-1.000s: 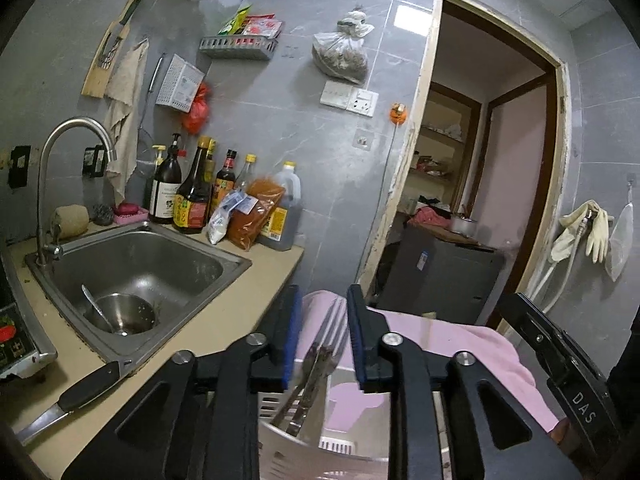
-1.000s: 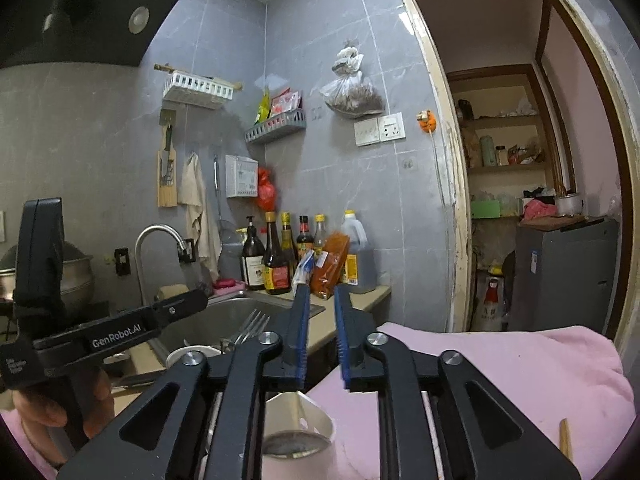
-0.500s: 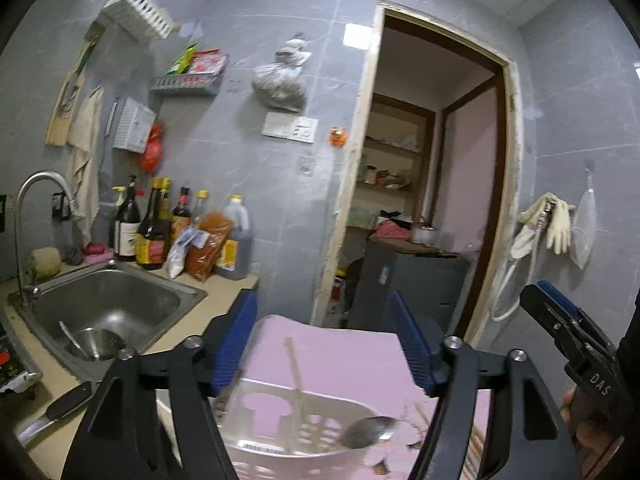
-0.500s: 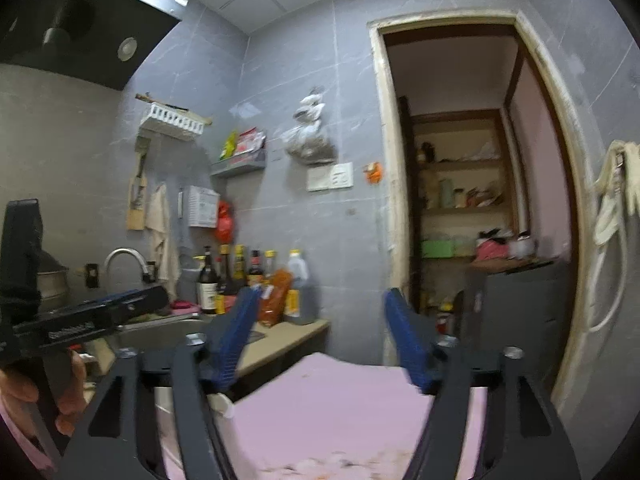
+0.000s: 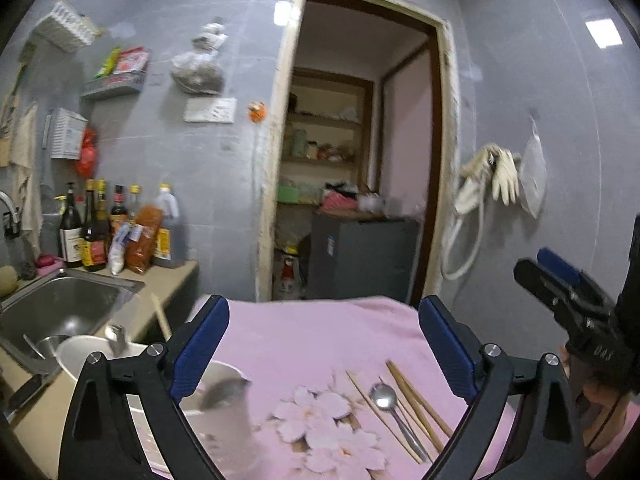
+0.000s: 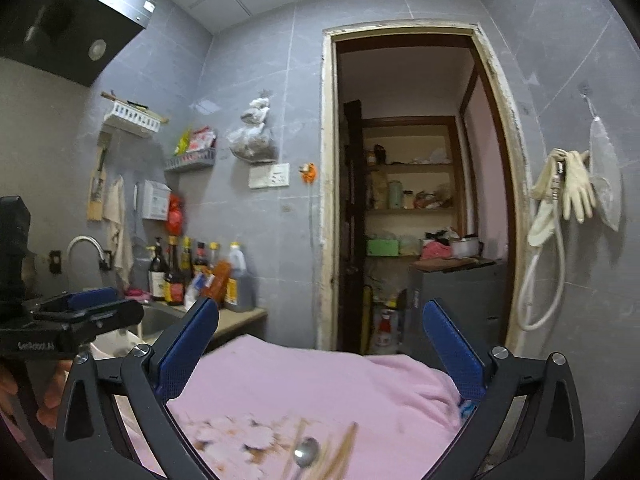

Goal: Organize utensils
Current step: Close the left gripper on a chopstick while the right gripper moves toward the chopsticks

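Observation:
A metal spoon (image 5: 383,396) and several wooden chopsticks (image 5: 416,400) lie on a pink flowered cloth (image 5: 320,336). My left gripper (image 5: 322,344) hangs over the cloth, its jaws opening wide with nothing between them. At its lower left stands a white utensil holder (image 5: 224,412) with a chopstick (image 5: 160,316) sticking up behind it. My right gripper (image 6: 320,346) also hovers above the pink cloth (image 6: 320,380), jaws opening and empty. Below it the spoon (image 6: 306,450) and chopsticks (image 6: 340,452) are blurred. The left wrist view catches the right gripper (image 5: 560,292) at its right edge.
A steel sink (image 5: 60,308) is set in the beige counter (image 5: 176,276) at left, with sauce bottles (image 5: 100,232) along the wall. A knife handle (image 5: 24,392) lies by the sink. Beyond the cloth are an open doorway (image 5: 360,160), a grey cabinet (image 5: 360,256) and hanging gloves (image 5: 492,176).
Both grippers have opened wide and swung right, away from the white holder with its forks, out over the pink cloth. The spoon and chopsticks have come into view.

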